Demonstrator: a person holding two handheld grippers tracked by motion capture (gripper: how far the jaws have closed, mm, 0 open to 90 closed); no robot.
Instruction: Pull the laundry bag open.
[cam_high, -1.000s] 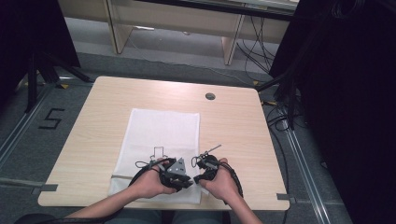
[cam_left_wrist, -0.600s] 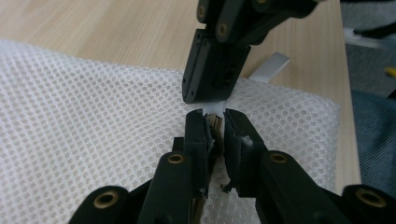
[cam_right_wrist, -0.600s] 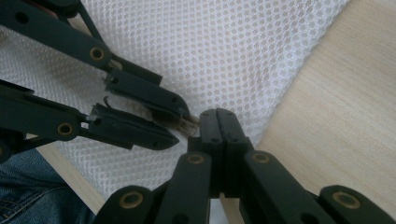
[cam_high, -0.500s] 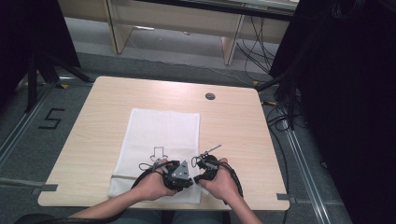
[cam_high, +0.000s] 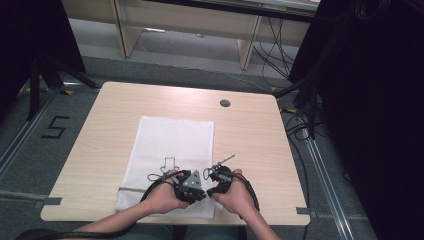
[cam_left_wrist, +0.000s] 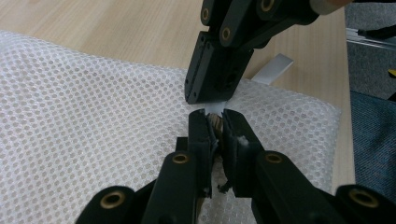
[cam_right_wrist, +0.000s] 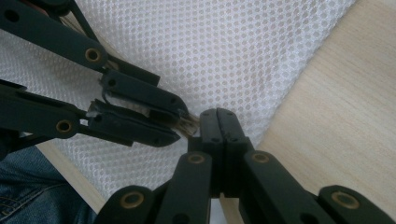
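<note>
While both hands meet at the near edge of the wooden counter (cam_high: 110, 130), the left gripper (cam_left_wrist: 215, 122) pinches a small brownish tuft, too small to identify, between nearly closed fingers (cam_left_wrist: 200, 133) over the white mesh bag (cam_high: 172, 145). Just beyond its tips, the right gripper (cam_right_wrist: 218, 114) presses its fingers (cam_right_wrist: 208, 126) fully together, tip to tip with the left. Flat and spread out, the bag lies on the counter's near middle, beneath both tools.

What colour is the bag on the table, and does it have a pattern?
The mesh bag is white with tiny honeycomb holes, clearest in the left gripper view.
</note>
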